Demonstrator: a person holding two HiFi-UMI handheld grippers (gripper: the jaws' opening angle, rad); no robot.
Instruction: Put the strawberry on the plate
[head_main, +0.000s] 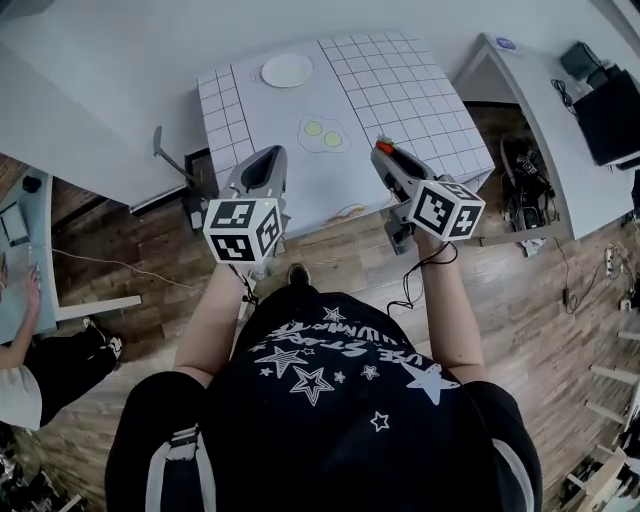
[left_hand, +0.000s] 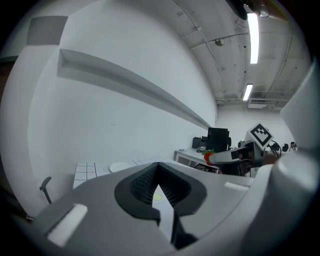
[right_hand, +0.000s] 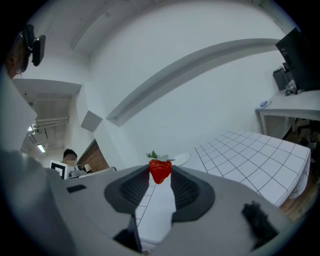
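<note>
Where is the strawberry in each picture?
Head view: the strawberry is just right of the middle, at the tip of the right claw.
Left gripper view: it is a small red spot at mid right, on the other claw's tip.
Right gripper view: it is in the middle, pinched between the jaws.
Shared landmark: the white plate.
</note>
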